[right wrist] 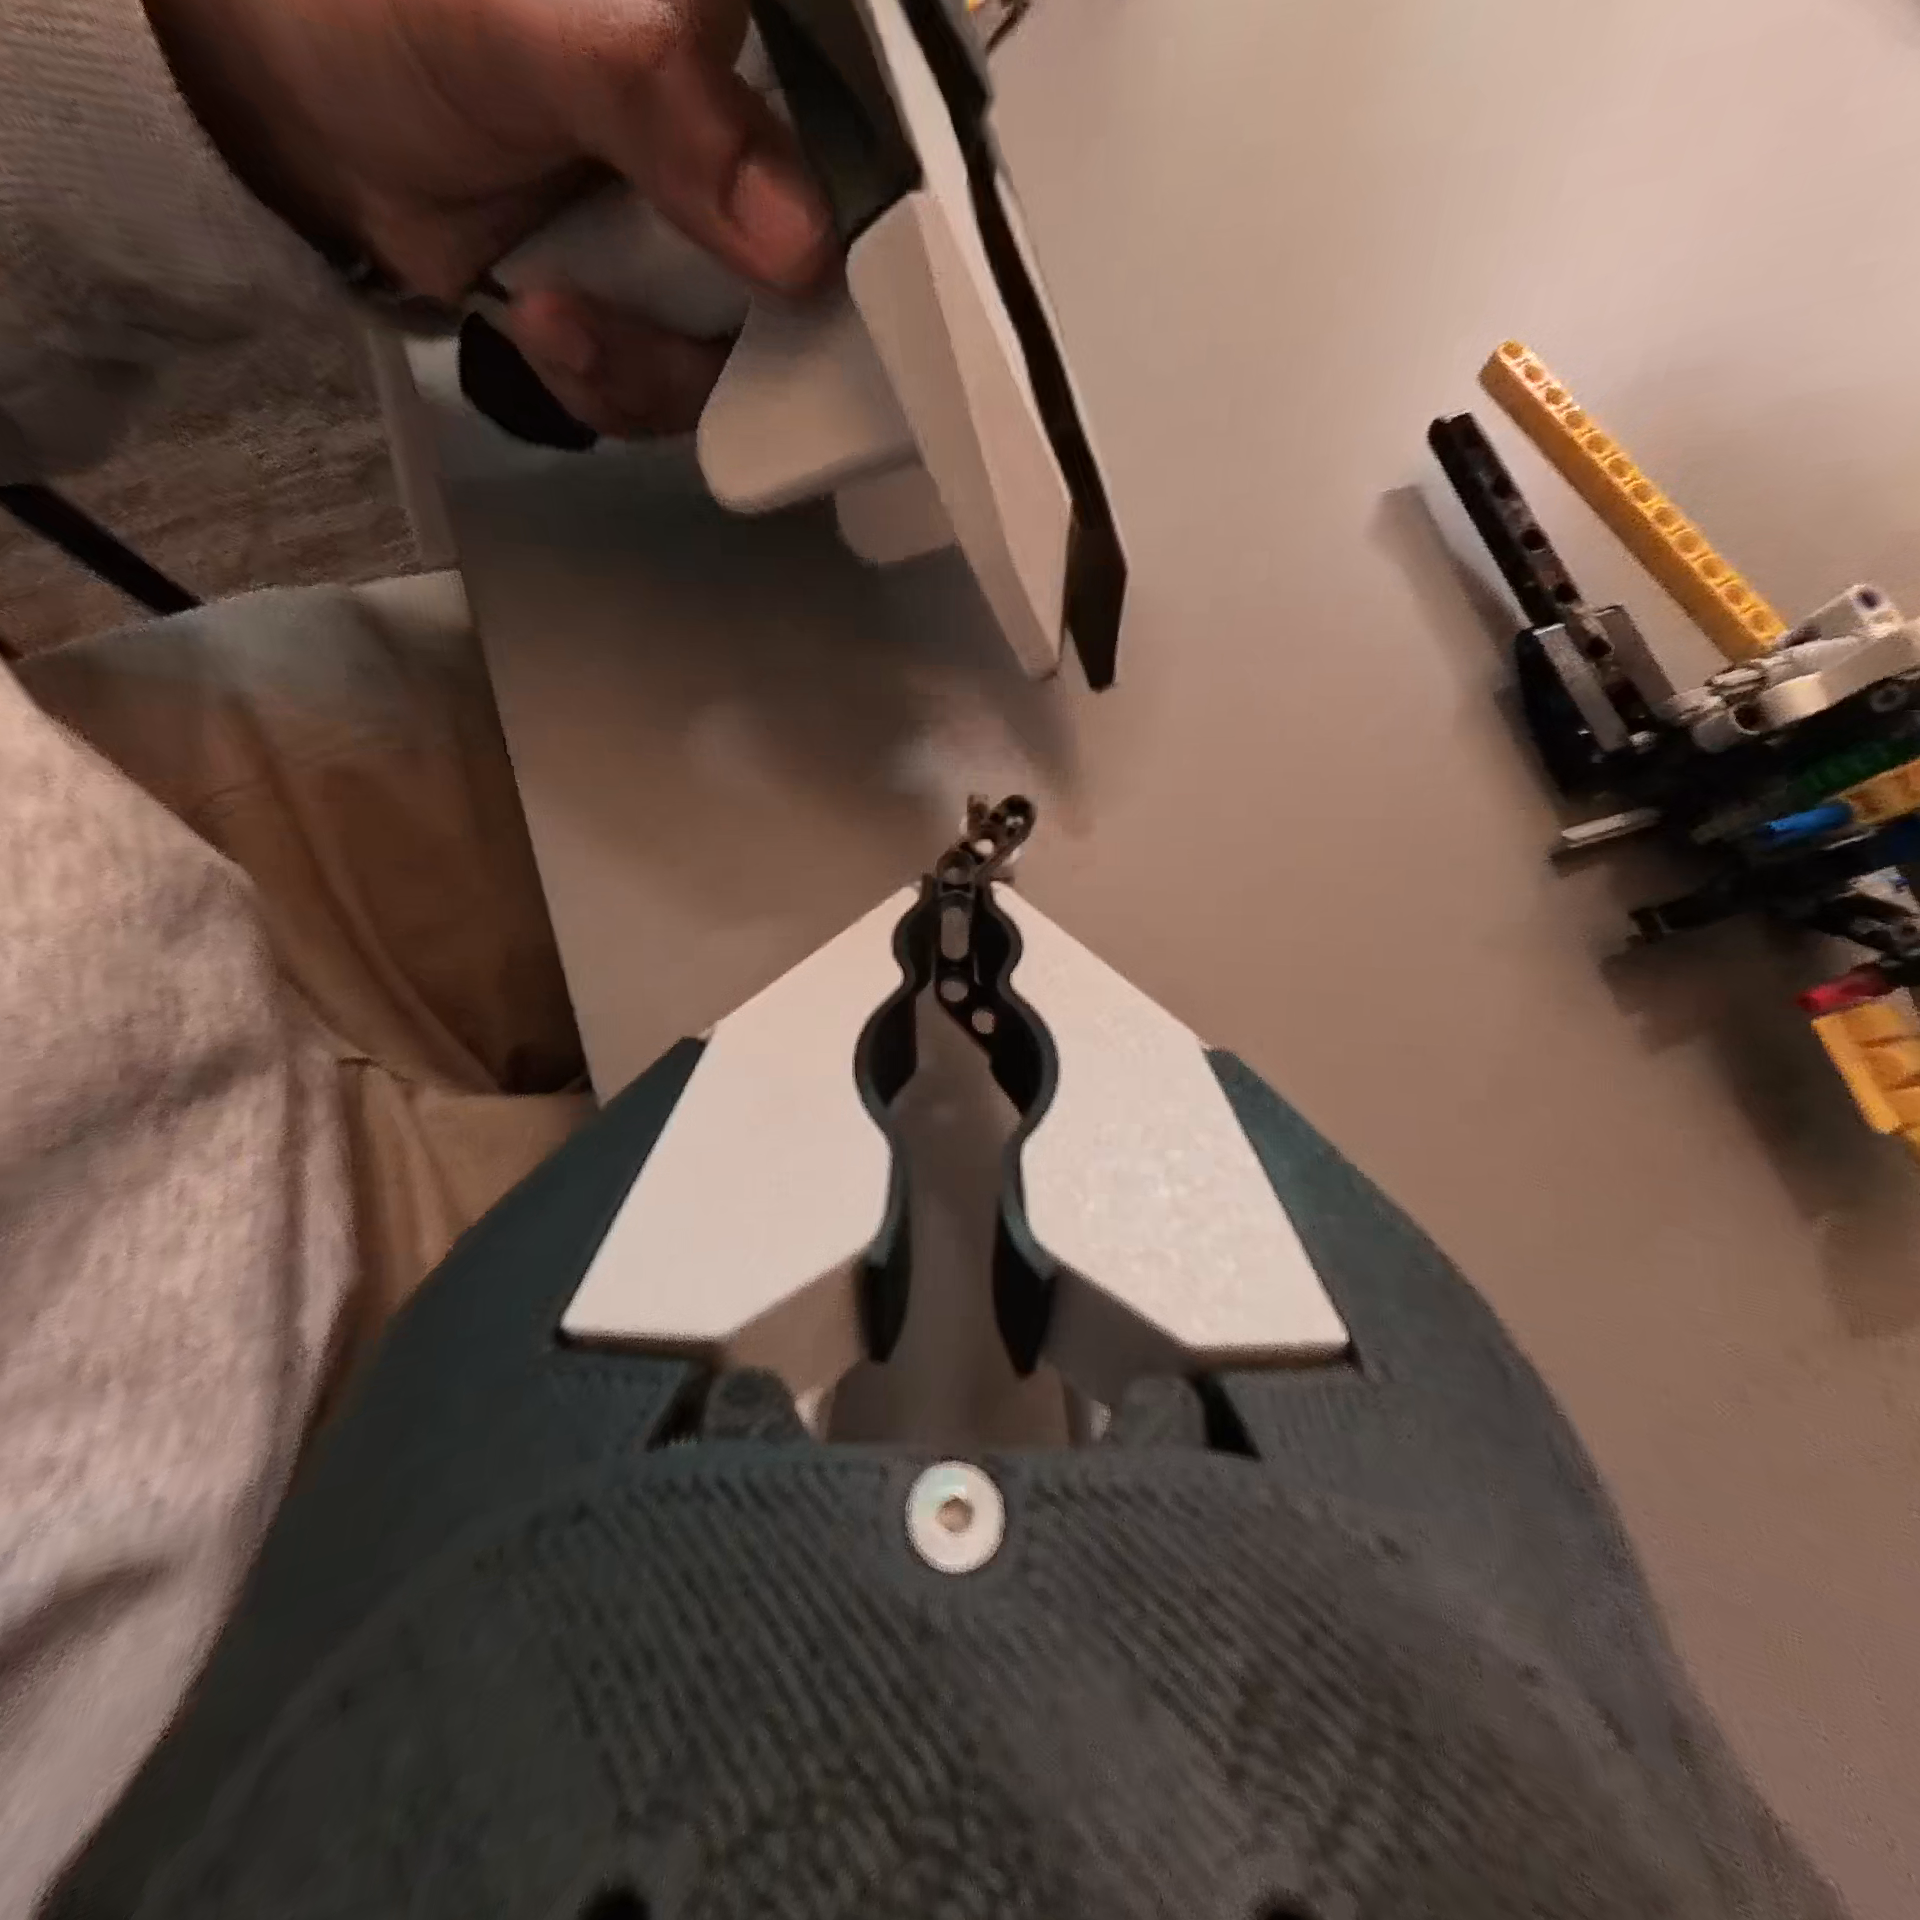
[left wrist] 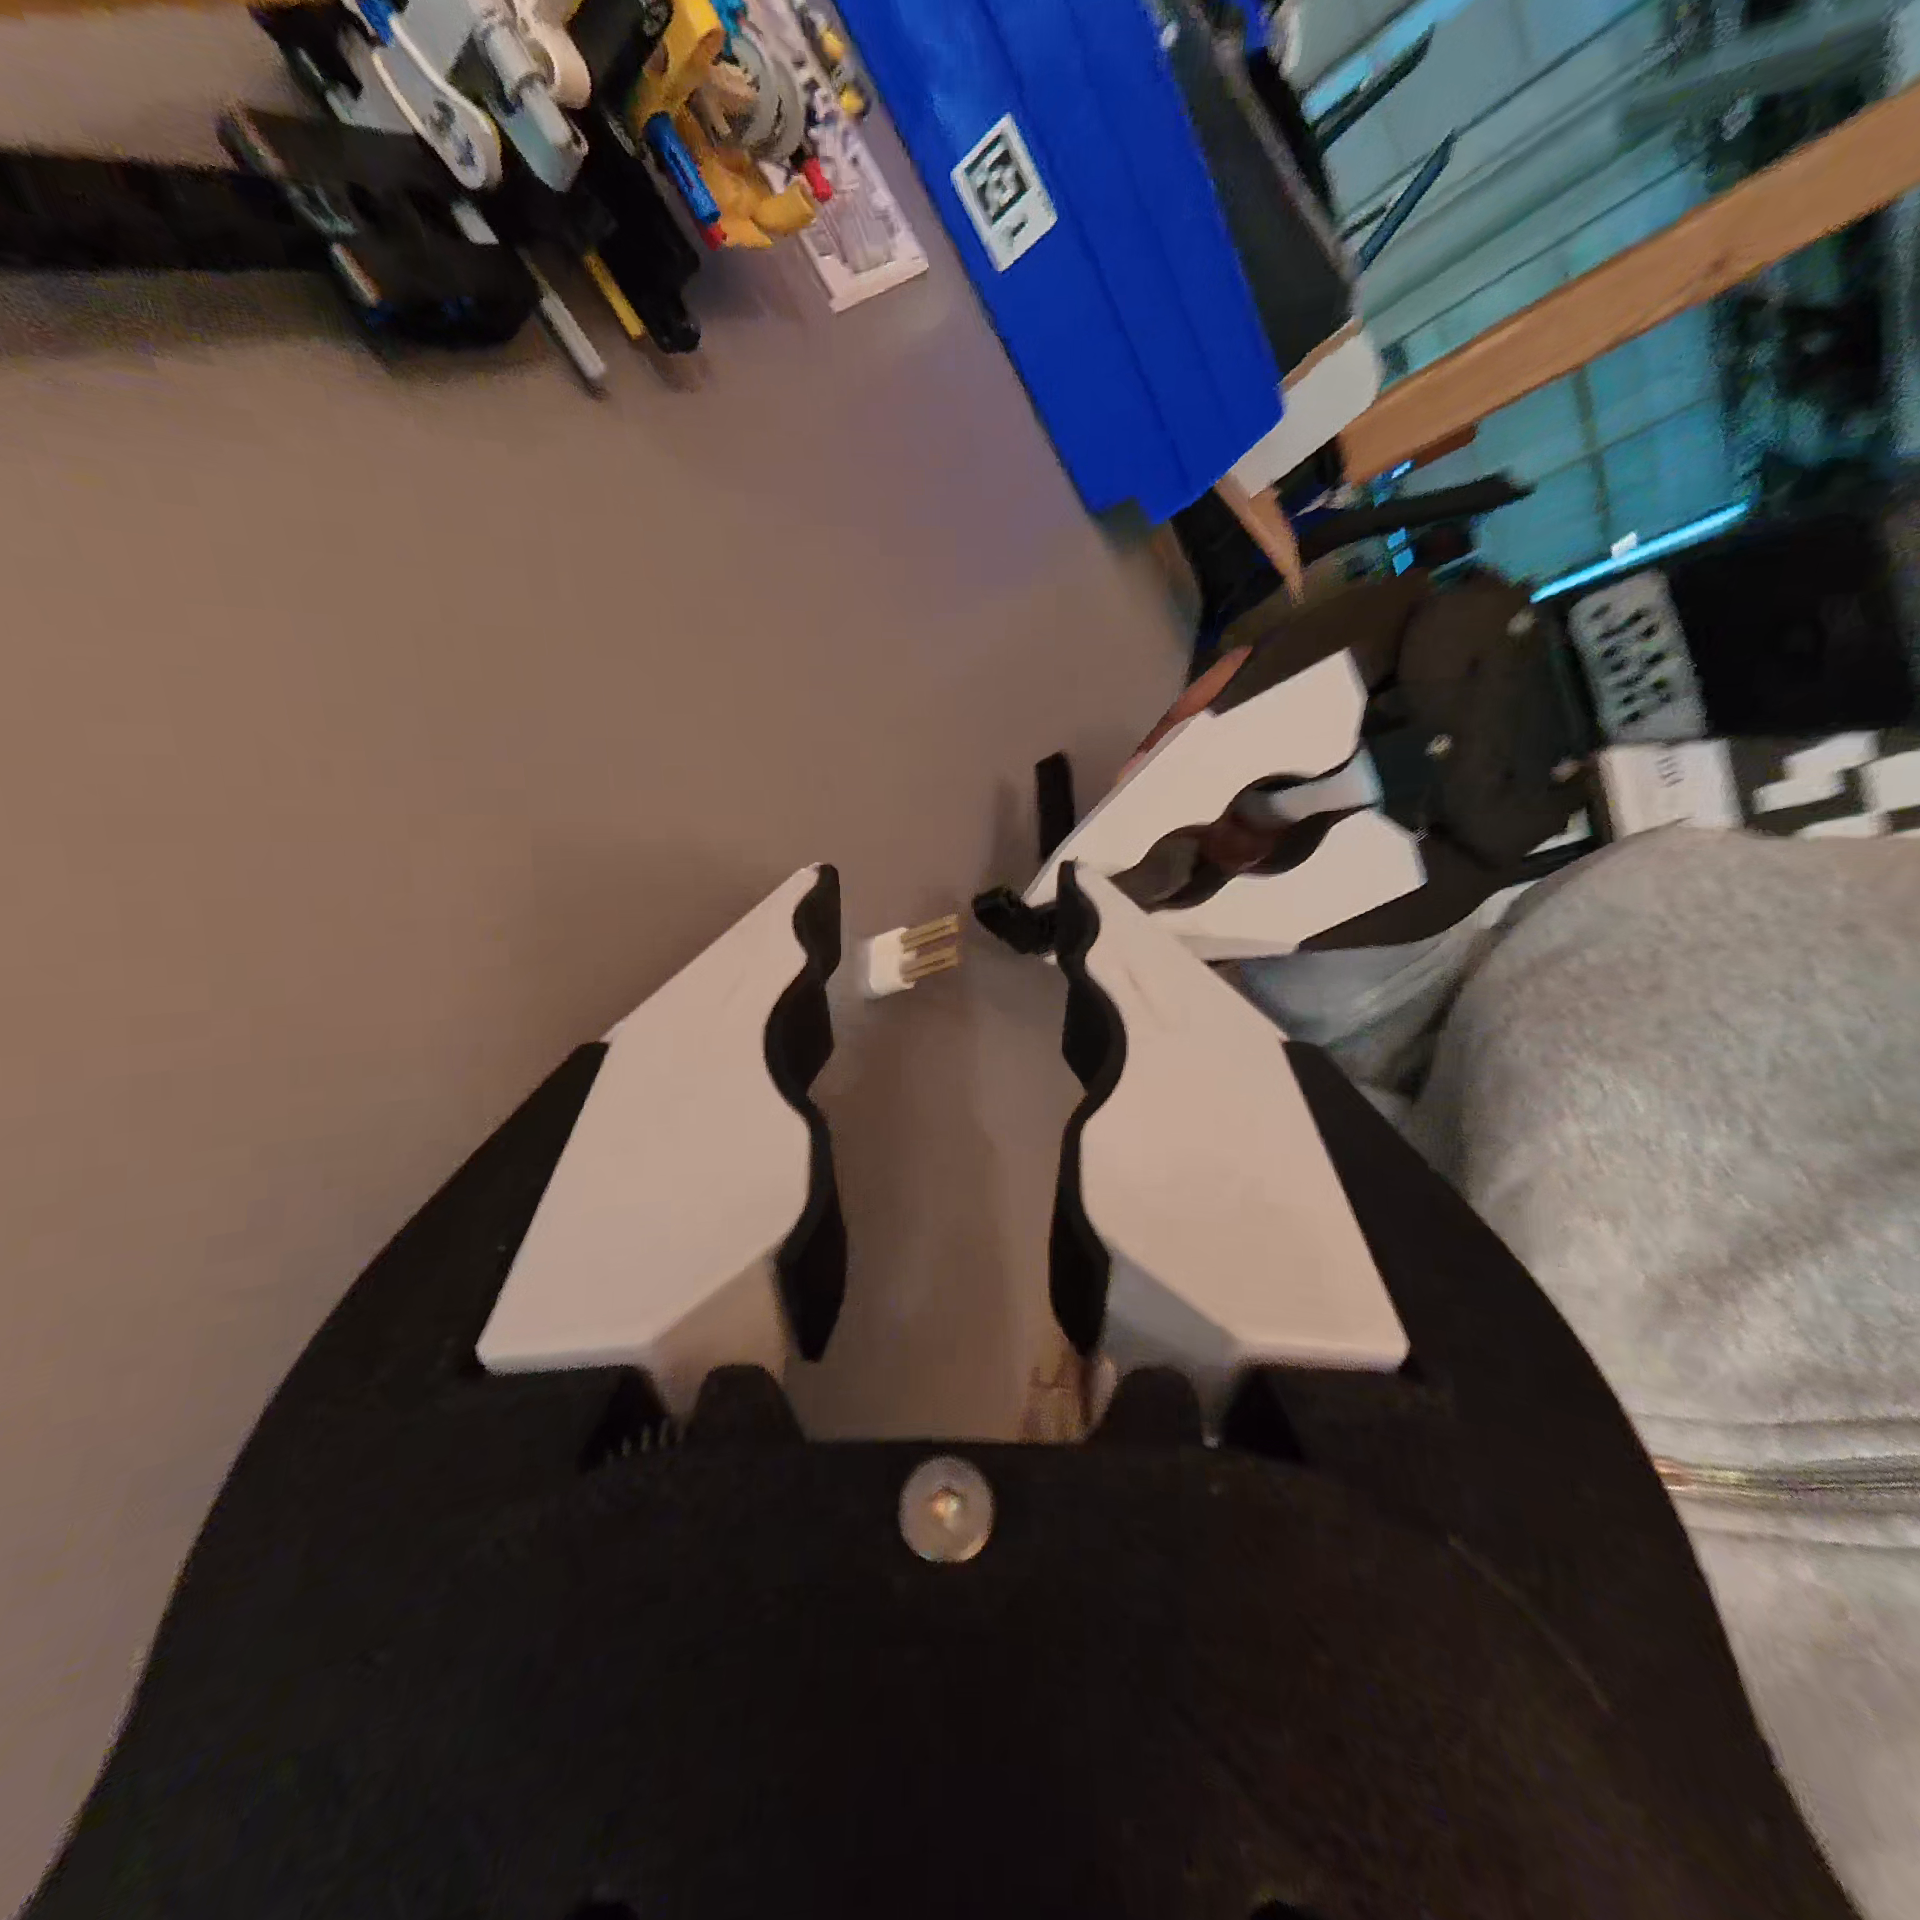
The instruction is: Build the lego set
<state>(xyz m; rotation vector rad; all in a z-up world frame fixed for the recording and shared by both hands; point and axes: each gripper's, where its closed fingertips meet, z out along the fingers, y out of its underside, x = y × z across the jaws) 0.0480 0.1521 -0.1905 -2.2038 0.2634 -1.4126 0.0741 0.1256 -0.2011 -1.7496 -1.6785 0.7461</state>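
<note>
My left gripper [left wrist: 948, 914] is open and low over the grey table [left wrist: 520, 675]. A small white piece with tan pins [left wrist: 914, 951] lies between its tips, close to the left finger; I cannot tell whether it touches it. My right gripper [right wrist: 961, 904] is shut on a thin black lego piece with holes [right wrist: 964, 977], whose end sticks out past the tips. In the left wrist view the right gripper [left wrist: 1049, 894] brings that black piece [left wrist: 1008, 920] up beside the white one. The partly built lego model [right wrist: 1714, 727] lies to the right, and also shows in the left wrist view [left wrist: 499, 156].
A blue bin [left wrist: 1091, 229] with a square marker and a printed sheet [left wrist: 873, 239] lie at the table's far side. A hand [right wrist: 520, 156] holds the left gripper [right wrist: 1075, 655]. A grey sleeve [left wrist: 1662, 1143] and the table edge [right wrist: 509, 748] are close by. A small black part [left wrist: 1051, 795] stands near the grippers.
</note>
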